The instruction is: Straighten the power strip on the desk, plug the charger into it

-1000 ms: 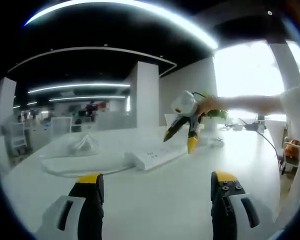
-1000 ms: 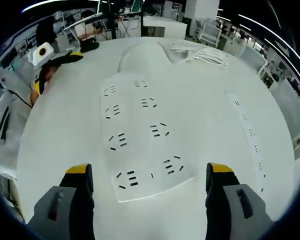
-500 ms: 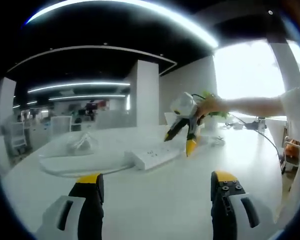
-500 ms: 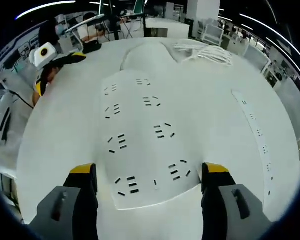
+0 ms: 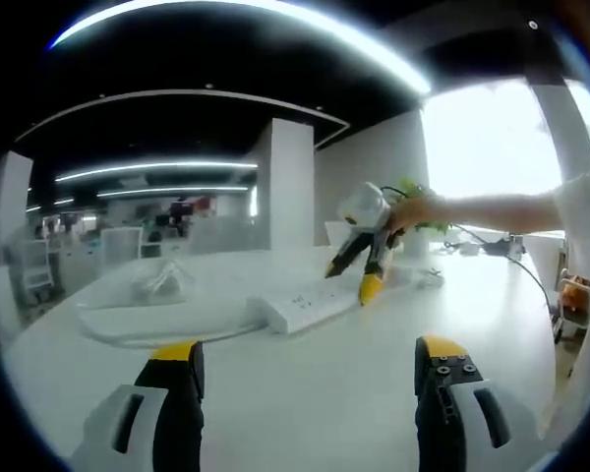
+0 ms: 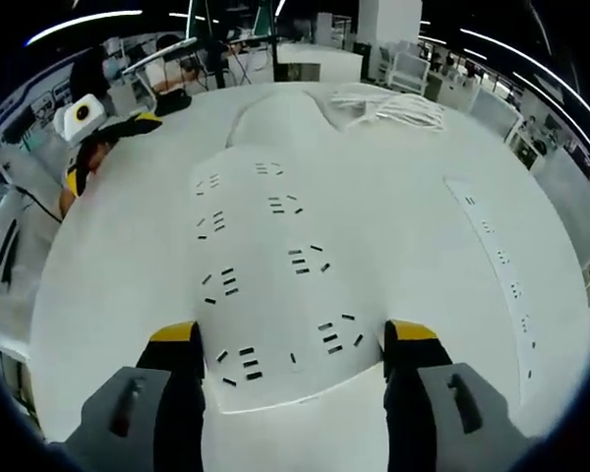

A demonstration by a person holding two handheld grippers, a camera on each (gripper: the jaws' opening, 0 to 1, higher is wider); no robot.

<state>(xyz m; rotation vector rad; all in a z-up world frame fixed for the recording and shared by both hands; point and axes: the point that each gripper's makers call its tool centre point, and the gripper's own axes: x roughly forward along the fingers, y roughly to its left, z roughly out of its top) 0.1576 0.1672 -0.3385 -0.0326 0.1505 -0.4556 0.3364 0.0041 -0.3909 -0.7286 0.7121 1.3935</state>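
One white power strip on desk; socket groups on it in two rows, four per row, eight groups. One coil of white cable at far end of desk. One long narrow strip-like mark beside power strip; cannot tell what it is. Two grippers: left gripper, right gripper, two yellow-tipped jaws each. One white pillar behind desk.

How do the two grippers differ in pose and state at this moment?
The right gripper is down at the power strip, its jaws straddling the strip's near end; the left gripper hangs over bare desk, apart from the strip. The right jaws bracket something; the left jaws bracket nothing. Both stand open, yellow-tipped.
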